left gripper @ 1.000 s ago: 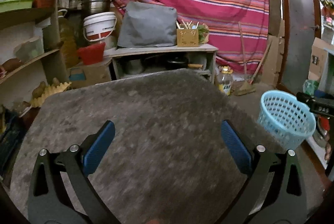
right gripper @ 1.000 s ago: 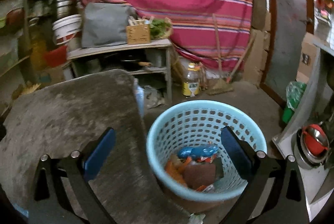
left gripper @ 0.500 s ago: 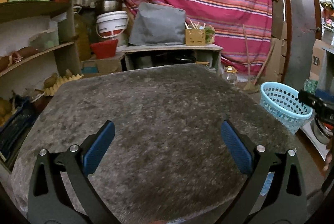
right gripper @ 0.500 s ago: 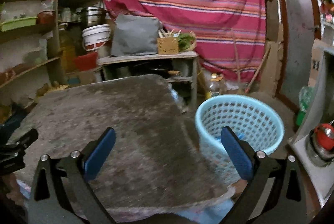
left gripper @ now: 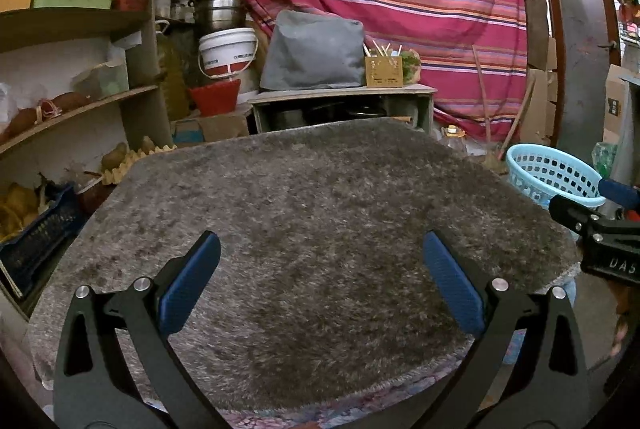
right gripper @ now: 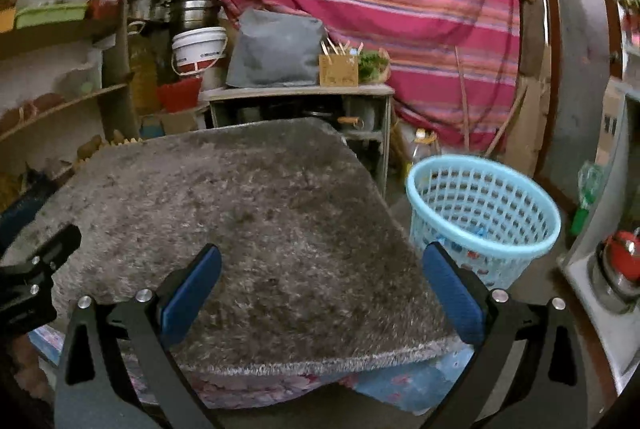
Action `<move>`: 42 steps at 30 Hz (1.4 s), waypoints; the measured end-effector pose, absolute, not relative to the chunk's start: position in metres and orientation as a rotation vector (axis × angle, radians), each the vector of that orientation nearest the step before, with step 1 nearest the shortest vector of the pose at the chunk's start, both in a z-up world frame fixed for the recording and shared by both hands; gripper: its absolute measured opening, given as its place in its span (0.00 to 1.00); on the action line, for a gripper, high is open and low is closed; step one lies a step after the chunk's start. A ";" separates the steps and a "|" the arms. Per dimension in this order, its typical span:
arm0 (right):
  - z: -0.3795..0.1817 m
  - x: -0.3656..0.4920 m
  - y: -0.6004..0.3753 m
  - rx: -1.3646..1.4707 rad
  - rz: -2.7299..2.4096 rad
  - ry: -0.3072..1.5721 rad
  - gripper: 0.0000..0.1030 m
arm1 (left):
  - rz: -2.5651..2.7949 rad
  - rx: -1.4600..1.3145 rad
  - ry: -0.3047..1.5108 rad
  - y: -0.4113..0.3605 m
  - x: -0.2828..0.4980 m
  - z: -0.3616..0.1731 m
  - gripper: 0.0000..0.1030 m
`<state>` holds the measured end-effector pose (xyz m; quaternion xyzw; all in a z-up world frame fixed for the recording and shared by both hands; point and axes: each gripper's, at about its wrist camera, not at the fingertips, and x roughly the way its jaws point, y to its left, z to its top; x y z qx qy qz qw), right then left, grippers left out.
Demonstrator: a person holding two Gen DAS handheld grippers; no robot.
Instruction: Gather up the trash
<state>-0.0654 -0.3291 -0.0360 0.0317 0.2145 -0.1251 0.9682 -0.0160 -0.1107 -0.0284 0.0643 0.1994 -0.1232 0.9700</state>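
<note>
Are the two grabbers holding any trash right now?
No. The left gripper and the right gripper are both open and empty above the grey shaggy mat. The light blue plastic basket stands beside it.

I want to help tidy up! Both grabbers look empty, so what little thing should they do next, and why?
Probably pull both back and finish. The left gripper and right gripper have open jaws holding nothing, the grey fuzzy mat shows no trash on it, and colourful scraps already lie inside the blue basket beside the table. Trash outside these views can't be ruled out.
</note>
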 end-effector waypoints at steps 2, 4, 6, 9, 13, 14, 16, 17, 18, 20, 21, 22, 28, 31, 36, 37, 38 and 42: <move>-0.033 -0.065 -0.328 0.066 -0.241 0.422 0.96 | -0.253 0.123 0.404 -0.110 -0.016 -0.029 0.95; -0.031 -0.064 -0.324 0.056 -0.241 0.414 0.96 | -0.250 0.120 0.401 -0.110 -0.016 -0.028 0.95; -0.031 -0.063 -0.321 0.049 -0.235 0.408 0.96 | -0.244 0.120 0.398 -0.109 -0.016 -0.028 0.95; -0.029 -0.063 -0.319 0.047 -0.225 0.401 0.96 | -0.241 0.116 0.397 -0.108 -0.016 -0.029 0.95; -0.029 -0.062 -0.317 0.045 -0.224 0.399 0.96 | -0.239 0.114 0.397 -0.107 -0.014 -0.029 0.95; -0.029 -0.062 -0.317 0.044 -0.226 0.399 0.96 | -0.240 0.111 0.398 -0.106 -0.014 -0.029 0.95; -0.029 -0.062 -0.317 0.045 -0.230 0.397 0.96 | -0.239 0.108 0.398 -0.106 -0.014 -0.029 0.95; -0.029 -0.062 -0.317 0.044 -0.233 0.394 0.96 | -0.239 0.106 0.396 -0.106 -0.014 -0.029 0.95; -0.029 -0.062 -0.317 0.044 -0.236 0.393 0.96 | -0.237 0.106 0.393 -0.106 -0.014 -0.029 0.95; -0.029 -0.062 -0.317 0.053 -0.238 0.392 0.96 | -0.236 0.108 0.389 -0.106 -0.015 -0.029 0.95; -0.029 -0.062 -0.317 0.057 -0.240 0.393 0.96 | -0.235 0.108 0.386 -0.106 -0.015 -0.029 0.95; -0.030 -0.061 -0.317 0.059 -0.241 0.393 0.96 | -0.236 0.108 0.384 -0.106 -0.015 -0.028 0.95; -0.030 -0.060 -0.316 0.054 -0.253 0.391 0.96 | -0.241 0.113 0.377 -0.107 -0.017 -0.027 0.95; -0.031 -0.060 -0.316 0.053 -0.256 0.390 0.96 | -0.241 0.117 0.375 -0.109 -0.018 -0.027 0.95; -0.031 -0.060 -0.316 0.047 -0.257 0.393 0.96 | -0.244 0.110 0.384 -0.109 -0.016 -0.026 0.95; -0.031 -0.060 -0.315 0.044 -0.259 0.391 0.96 | -0.243 0.109 0.383 -0.109 -0.016 -0.026 0.95; -0.031 -0.060 -0.315 0.040 -0.262 0.388 0.96 | -0.244 0.109 0.383 -0.109 -0.016 -0.026 0.95; -0.030 -0.059 -0.313 0.029 -0.268 0.381 0.96 | -0.243 0.110 0.382 -0.110 -0.017 -0.026 0.95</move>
